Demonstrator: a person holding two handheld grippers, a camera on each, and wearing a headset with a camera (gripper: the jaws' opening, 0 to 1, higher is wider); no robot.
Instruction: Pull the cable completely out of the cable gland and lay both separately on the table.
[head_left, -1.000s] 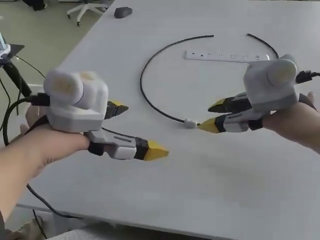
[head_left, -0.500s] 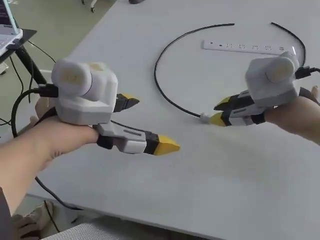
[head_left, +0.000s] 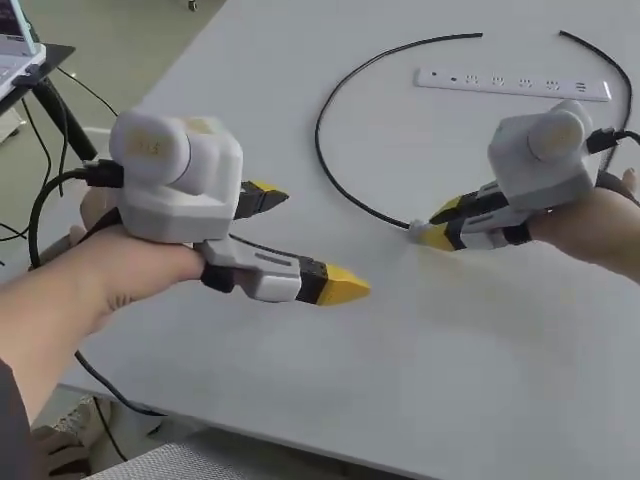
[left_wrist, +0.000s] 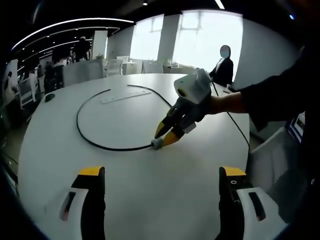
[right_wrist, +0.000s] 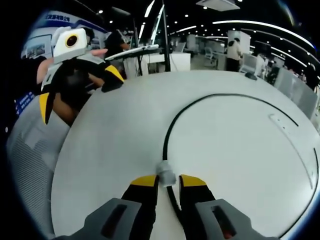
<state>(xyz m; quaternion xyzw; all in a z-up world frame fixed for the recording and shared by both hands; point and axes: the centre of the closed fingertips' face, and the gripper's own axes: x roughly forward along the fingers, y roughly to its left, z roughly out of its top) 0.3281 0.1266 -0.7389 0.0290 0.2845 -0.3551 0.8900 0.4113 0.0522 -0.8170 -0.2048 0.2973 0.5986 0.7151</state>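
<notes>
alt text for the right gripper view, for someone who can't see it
The right gripper grips a white cable gland between its yellow-tipped jaws, at the end of a black cable that curves away across a white table. The left gripper, jaws open, is held at the upper left.

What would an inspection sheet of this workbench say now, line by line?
Surface: pale table, flat.
Job's things: black cable lying in a wide arc; white cable gland on its near end, not yet pulled off.
Clutter: white power strip at the far side.
Grippers: left gripper open, away from the cable; right gripper with fingers either side of the cable behind the gland, grip not certain.
Cables: black lead leaving the left gripper.
Surroundings: laptop beside the table.
</notes>
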